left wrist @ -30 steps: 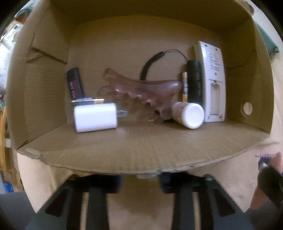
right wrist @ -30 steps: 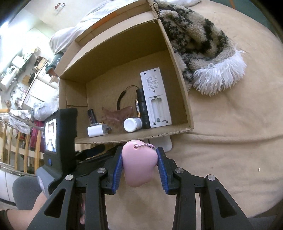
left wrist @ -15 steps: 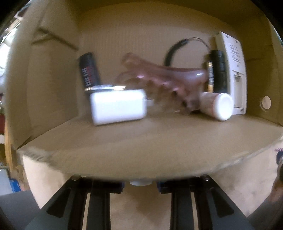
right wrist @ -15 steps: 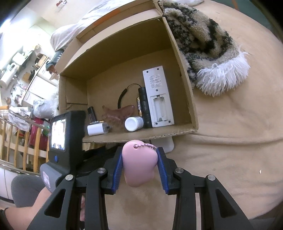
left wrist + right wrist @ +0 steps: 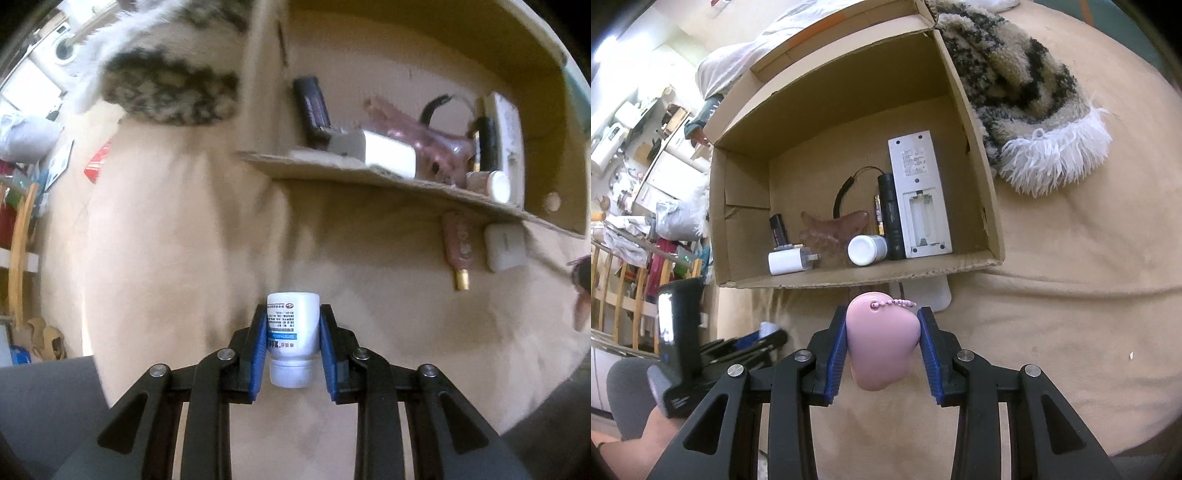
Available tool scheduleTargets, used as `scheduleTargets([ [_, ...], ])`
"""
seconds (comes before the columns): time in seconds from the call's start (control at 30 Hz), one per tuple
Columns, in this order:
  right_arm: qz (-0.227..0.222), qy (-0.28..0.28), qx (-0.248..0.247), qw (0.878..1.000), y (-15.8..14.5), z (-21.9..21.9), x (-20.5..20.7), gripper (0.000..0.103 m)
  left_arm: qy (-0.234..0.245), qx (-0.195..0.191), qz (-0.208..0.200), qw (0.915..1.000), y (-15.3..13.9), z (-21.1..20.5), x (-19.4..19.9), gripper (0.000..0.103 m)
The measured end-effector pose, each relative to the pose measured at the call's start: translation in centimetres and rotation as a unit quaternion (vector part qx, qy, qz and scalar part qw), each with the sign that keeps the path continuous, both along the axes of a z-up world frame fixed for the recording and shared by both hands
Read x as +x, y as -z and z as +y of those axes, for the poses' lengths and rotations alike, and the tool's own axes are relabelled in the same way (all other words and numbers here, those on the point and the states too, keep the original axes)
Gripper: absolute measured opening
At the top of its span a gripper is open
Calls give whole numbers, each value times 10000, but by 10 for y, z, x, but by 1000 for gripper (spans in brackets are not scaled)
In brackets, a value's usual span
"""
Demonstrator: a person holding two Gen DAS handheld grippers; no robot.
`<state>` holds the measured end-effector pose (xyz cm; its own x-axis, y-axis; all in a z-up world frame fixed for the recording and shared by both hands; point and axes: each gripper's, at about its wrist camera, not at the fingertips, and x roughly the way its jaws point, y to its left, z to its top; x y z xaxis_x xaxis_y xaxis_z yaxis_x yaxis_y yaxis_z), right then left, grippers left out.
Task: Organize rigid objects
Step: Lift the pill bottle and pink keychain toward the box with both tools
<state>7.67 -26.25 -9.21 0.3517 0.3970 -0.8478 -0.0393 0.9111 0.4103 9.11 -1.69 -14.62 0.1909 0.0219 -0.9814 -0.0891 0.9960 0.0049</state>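
My left gripper pinched the white bottle mid-body, short of the cardboard box; light, stiff, probably slick. My right gripper squeezed the pink case by its sides, just before the box's front flap.

Your left gripper grips white bottle | label: small print, blue band, unreadable | remote ahead: back print illegible

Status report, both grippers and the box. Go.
Left gripper shut on white pill bottle. Right gripper shut on pink keychain case. Cardboard box ahead, open, partly filled. Nothing blocking its opening.
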Motion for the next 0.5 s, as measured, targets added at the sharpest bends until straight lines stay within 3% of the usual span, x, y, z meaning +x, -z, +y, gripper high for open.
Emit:
scheduleTargets([
  [0.3,-258,-139,74,9995,-14,3,-11,39,-30,-93,-921,9957,-75,29,-39,24],
  [0.5,-759,-115,-9,9971,-35,4,-12,39,93,23,-1580,9874,-117,12,-48,24],
])
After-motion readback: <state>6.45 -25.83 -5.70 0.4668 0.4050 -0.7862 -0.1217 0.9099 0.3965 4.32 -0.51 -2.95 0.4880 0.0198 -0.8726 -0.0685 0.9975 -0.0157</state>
